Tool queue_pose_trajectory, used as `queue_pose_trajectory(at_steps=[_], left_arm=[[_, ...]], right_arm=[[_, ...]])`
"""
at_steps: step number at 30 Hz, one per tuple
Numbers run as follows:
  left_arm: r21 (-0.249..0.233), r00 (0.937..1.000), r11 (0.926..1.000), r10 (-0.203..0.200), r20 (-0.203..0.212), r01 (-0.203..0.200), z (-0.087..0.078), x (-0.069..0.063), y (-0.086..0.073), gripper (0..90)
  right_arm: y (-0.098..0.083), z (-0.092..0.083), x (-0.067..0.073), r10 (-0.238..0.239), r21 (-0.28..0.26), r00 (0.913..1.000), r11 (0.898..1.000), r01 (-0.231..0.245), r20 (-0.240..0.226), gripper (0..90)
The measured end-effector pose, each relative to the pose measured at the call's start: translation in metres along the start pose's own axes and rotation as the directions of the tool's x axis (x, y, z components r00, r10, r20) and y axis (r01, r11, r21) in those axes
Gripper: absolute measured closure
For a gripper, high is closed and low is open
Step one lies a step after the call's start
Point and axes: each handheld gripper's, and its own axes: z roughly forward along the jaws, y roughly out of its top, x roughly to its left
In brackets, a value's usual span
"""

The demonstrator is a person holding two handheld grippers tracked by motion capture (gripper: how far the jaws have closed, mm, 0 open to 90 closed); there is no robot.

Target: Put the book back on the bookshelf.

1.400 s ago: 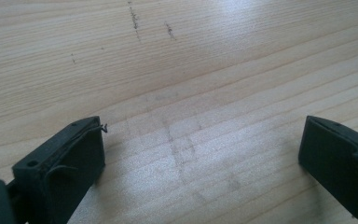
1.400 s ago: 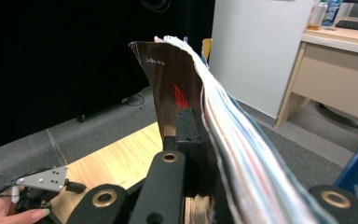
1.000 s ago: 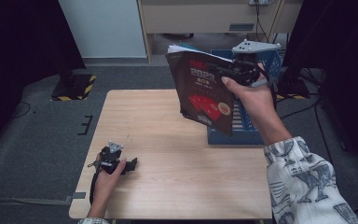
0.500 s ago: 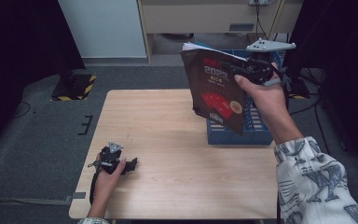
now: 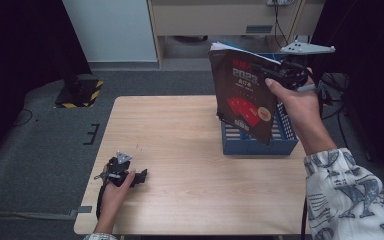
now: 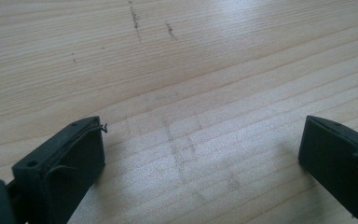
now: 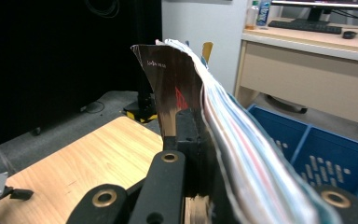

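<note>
The right gripper (image 5: 280, 76) is clamping its jaws on the edge of a thick dark-covered magazine (image 5: 242, 97), holding it upright in the air above the blue plastic crate (image 5: 260, 142) at the right side of the light wooden table (image 5: 190, 150). In the right gripper view, the magazine (image 7: 223, 140) is bending, its page edges fanning over the crate's compartments (image 7: 326, 149). The left gripper (image 5: 139, 176) is lying on the table near its front left corner under the person's left hand (image 5: 114, 192), its jaws standing wide apart with only bare wood between them.
</note>
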Motion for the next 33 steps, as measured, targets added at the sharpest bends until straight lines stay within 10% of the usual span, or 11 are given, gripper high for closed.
queue_pose_trajectory(at_steps=[33], left_arm=[[-0.001, 1.0000, 1.0000, -0.001, -0.001, 0.001, 0.000, 0.000, 0.000, 0.0]], right_arm=[[-0.020, -0.026, -0.042, 0.060, 0.013, 0.9903, 0.998, -0.062, 0.125, 87.0]])
